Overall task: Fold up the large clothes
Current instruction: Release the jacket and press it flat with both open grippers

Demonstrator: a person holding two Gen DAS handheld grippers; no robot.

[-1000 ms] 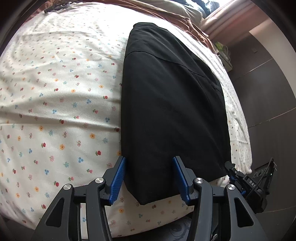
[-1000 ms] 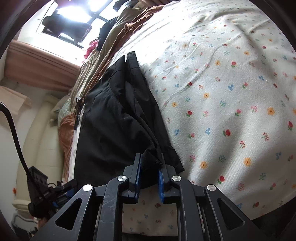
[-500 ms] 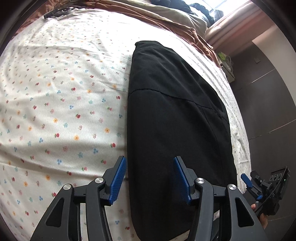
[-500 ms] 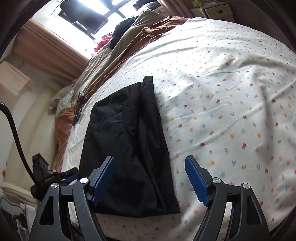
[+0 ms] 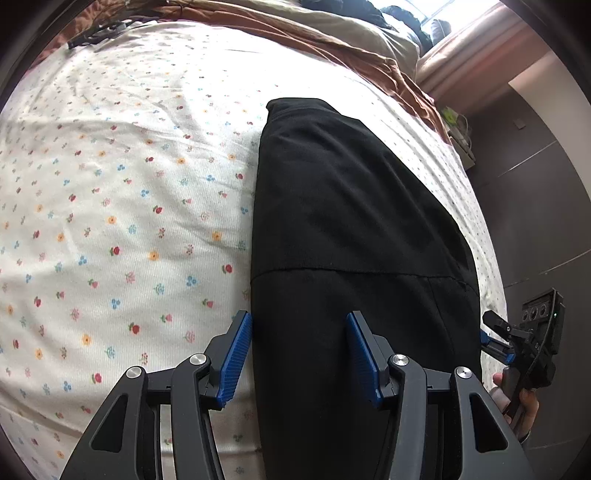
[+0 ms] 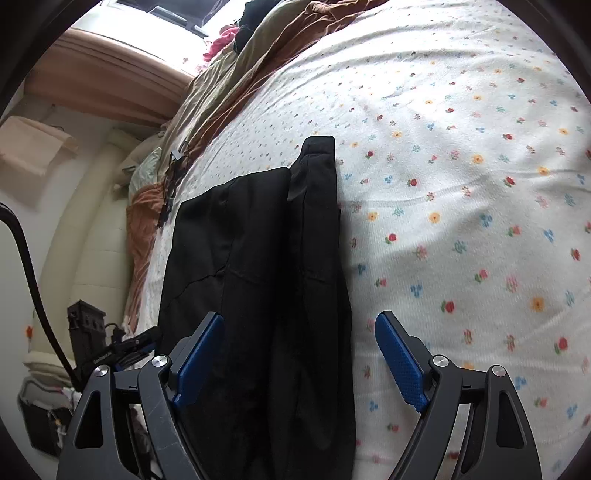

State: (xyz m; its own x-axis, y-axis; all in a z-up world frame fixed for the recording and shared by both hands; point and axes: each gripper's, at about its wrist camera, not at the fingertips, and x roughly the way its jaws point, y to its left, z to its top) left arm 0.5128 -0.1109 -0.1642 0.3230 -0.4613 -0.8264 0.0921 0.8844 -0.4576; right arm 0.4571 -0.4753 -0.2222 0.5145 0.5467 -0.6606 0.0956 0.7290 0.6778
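The black garment [image 5: 354, 240] runs off the bottom edge in both wrist views, so its near end is unseen. Past the bed's far edge, the window glare washes out a dark heap [image 6: 255, 14], possibly clothes.

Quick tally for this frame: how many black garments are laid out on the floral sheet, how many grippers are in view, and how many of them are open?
Black garment on the floral sheet: 1
Grippers: 2, left gripper and right gripper
Open grippers: 2
Total things: 3
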